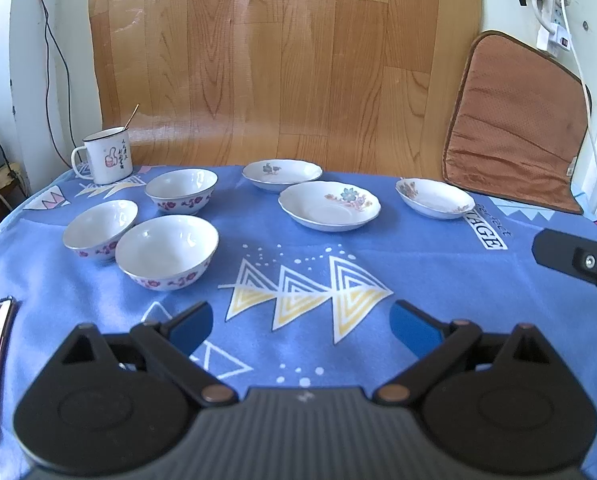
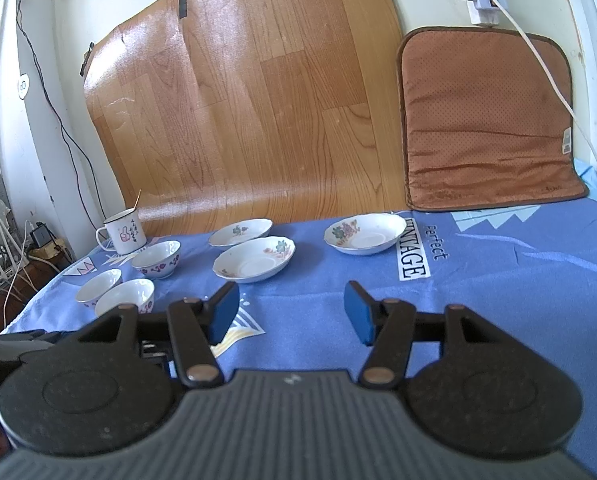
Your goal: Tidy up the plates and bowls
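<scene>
Both the left hand-held gripper (image 1: 300, 326) and the right hand-held gripper (image 2: 291, 312) hover spread and empty. Three bowls (image 1: 166, 252) cluster left on the blue-clothed surface (image 1: 438, 280), three plates (image 1: 329, 205) sit right, unstacked. Judged: nothing started; next calls for pinching a rim.

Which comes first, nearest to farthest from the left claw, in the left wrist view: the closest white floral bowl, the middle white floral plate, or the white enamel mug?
1. Closest white floral bowl, ahead and left of the left claw.
2. Middle white floral plate, ahead, slightly right.
3. White enamel mug, far left corner.
</scene>
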The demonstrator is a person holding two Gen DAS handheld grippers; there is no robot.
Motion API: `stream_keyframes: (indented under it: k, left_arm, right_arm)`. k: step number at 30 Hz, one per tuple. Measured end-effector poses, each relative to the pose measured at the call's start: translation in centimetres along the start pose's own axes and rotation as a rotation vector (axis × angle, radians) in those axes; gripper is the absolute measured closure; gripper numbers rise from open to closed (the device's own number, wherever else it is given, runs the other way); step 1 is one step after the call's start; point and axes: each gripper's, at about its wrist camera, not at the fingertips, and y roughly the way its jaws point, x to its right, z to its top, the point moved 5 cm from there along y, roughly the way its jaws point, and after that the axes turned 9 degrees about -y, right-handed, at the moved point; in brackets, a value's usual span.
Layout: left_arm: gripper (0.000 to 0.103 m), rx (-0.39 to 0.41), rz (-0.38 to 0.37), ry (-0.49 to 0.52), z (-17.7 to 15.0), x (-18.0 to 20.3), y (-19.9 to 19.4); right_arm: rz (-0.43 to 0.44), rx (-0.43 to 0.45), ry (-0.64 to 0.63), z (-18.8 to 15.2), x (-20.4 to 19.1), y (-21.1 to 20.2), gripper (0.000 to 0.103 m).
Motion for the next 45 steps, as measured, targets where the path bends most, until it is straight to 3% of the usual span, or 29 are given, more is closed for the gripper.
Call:
stream_keyframes:
  k: [45]
  left_arm:
    - [0.004, -0.01, 0.001, -0.006, -0.42, -0.33, 0.11]
  right_arm:
    - [0.003, -0.008, 0.005, -0.1, -0.03, -0.01, 0.043]
